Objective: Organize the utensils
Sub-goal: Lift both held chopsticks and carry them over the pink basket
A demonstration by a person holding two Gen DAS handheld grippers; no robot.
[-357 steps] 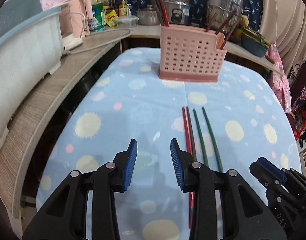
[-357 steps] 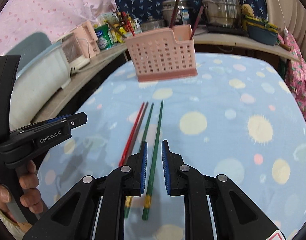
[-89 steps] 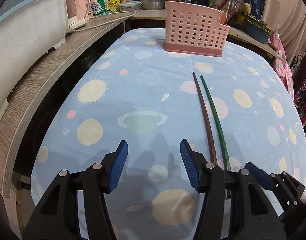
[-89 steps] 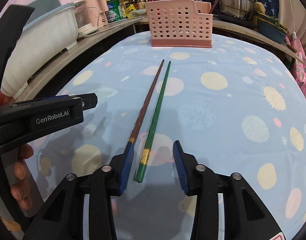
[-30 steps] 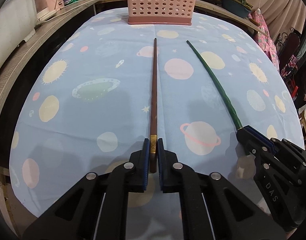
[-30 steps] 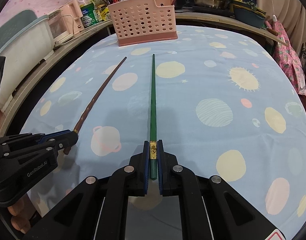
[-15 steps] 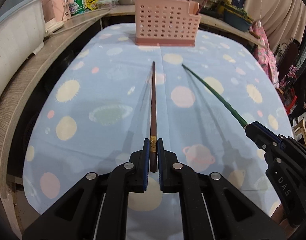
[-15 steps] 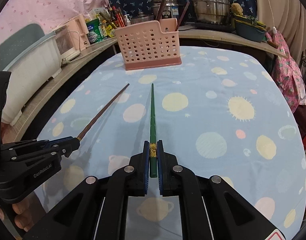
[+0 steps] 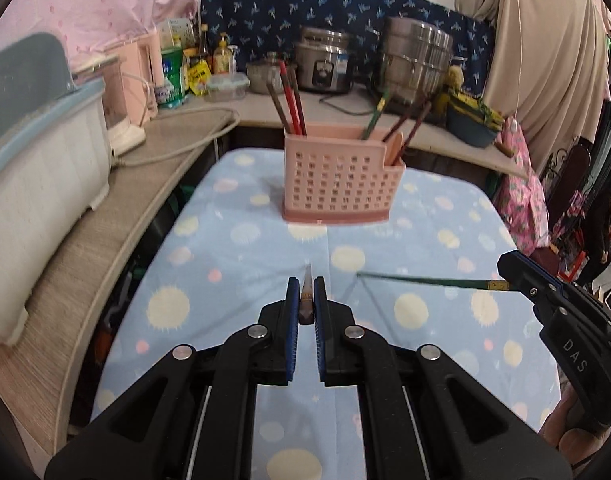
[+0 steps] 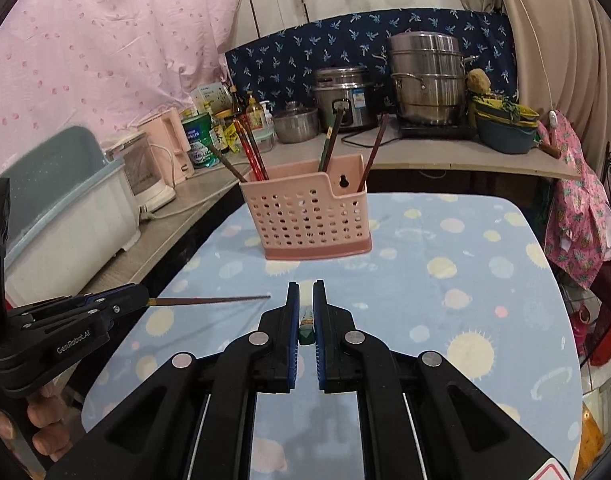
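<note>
Right now you have a chopstick in each gripper, both lifted clear of the blue planet-print tablecloth [image 10: 465, 292]. The brown chopstick [image 10: 209, 300] is pinched at its butt end between the closed jaws of your left gripper [image 9: 306, 308]. In the left wrist view it points straight ahead, foreshortened to a short stub. From the right wrist camera its shaft lies roughly level, tip aimed toward the middle of the table. The green chopstick [image 9: 425, 280] is clamped the same way in your right gripper [image 10: 305, 320], jaws closed on its thick end just behind the gold band. From the left it runs nearly level, tip pointing inward.

Ahead of both tips stands the pink perforated utensil holder [image 10: 305, 216], well apart from them at the far end of the table. It already carries red and brown chopsticks on its left side and a green and more brown ones on its right, lower side.

What matters for the drop, as I judge it: both sticks lie close to horizontal while the holder opens upward, so you'll need to carry each forward and tip it down. Neither gripper looks clearly nearer. The left one lines up with the holder's left portion, the right one with its notched side.
</note>
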